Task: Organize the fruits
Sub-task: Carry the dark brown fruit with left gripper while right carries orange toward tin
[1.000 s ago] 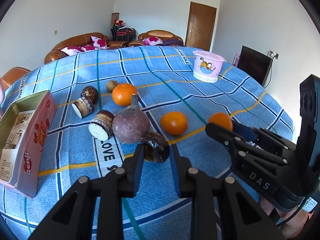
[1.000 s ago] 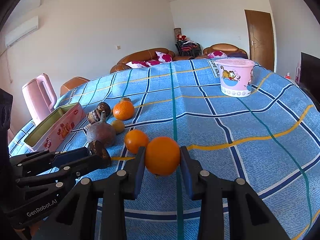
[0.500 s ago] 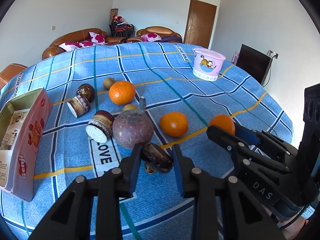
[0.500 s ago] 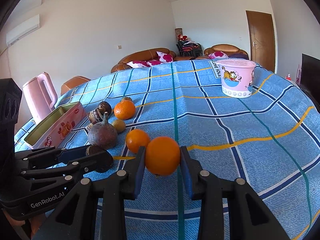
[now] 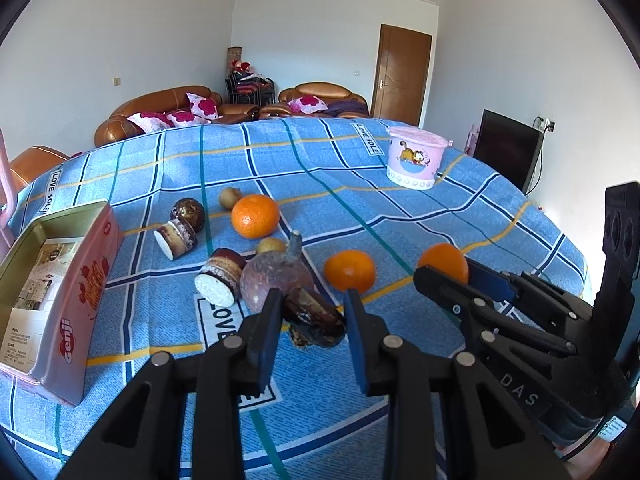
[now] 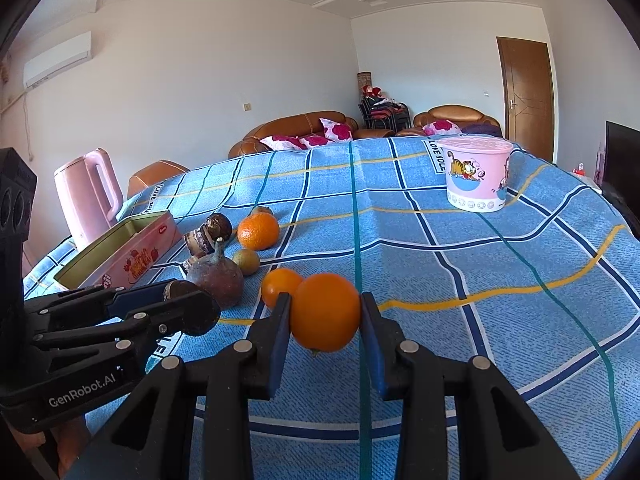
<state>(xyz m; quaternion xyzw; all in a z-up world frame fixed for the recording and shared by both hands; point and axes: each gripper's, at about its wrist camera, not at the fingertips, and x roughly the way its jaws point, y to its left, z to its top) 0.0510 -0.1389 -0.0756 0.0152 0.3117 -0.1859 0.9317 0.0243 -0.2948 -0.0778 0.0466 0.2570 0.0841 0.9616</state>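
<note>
With our right hand-held gripper (image 6: 325, 316) clamping an orange (image 6: 325, 312) and the left hand-held gripper (image 5: 309, 312) pinching a dark shrivelled fruit (image 5: 314, 316), we should lift both gently, squeezing no harder.

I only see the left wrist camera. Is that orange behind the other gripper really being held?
Observer: Yes. The right gripper pinches the orange between both pads.
Operator: What's behind the pink tin?
Observer: A pink kettle stands behind the pink tin.
Operator: Anything up on that wall?
Observer: A white air conditioner is mounted high on the wall, above the kettle.
</note>
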